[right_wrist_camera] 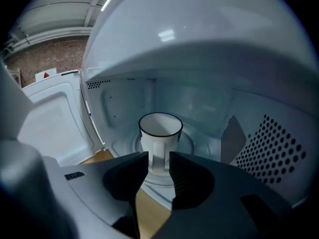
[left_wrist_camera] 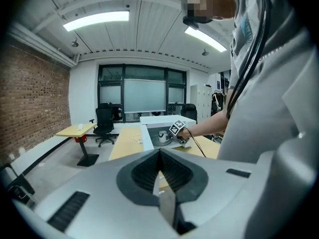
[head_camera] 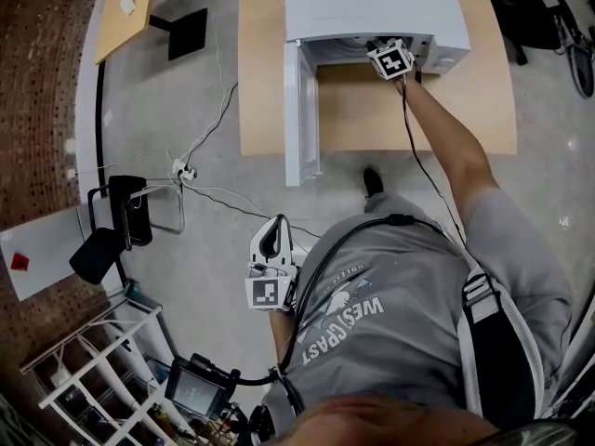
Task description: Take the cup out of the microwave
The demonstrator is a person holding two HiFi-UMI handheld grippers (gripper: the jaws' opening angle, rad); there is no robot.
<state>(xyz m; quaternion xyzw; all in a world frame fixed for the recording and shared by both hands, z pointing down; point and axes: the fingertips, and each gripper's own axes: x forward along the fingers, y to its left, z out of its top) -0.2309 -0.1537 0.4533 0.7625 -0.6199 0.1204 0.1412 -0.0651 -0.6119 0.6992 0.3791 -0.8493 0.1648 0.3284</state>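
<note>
A: Head view, entries?
B: Microwave [head_camera: 372, 7]: white, upper centre, on a wooden tabletop [head_camera: 270, 63]. Door [head_camera: 302, 110]: open, standing out toward the lower left. Right tongs [head_camera: 391, 59]: at the oven mouth on an outstretched arm, tips hidden inside. Left tongs [head_camera: 275, 235]: lower centre, beside the person, well apart from the oven.

A: Left gripper view?
B: Left tongs: pressed together, nothing between them. Cup [left_wrist_camera: 162, 135]: small, centre frame, inside the open oven, with the other tool at the mouth beside it.

A: Right gripper view?
B: Cup: white mug with a dark rim line, upright, centre frame, on the glass turntable [right_wrist_camera: 199, 151]. Handle [right_wrist_camera: 158, 156]: turned toward the camera. Right tongs: parted by a narrow gap, holding nothing. The handle lines up with that gap, at or just past the tips; which, I cannot tell.

A: Handling notes?
B: By my judgement: ceramic, rigid, moderate weight. Glazed, so likely slippery. Likely to chip if knocked on the oven frame. Contents not visible, so keep it level. Best hold: the handle, pinched from both sides. Second choice: the wall, gripped over the rim.
</note>
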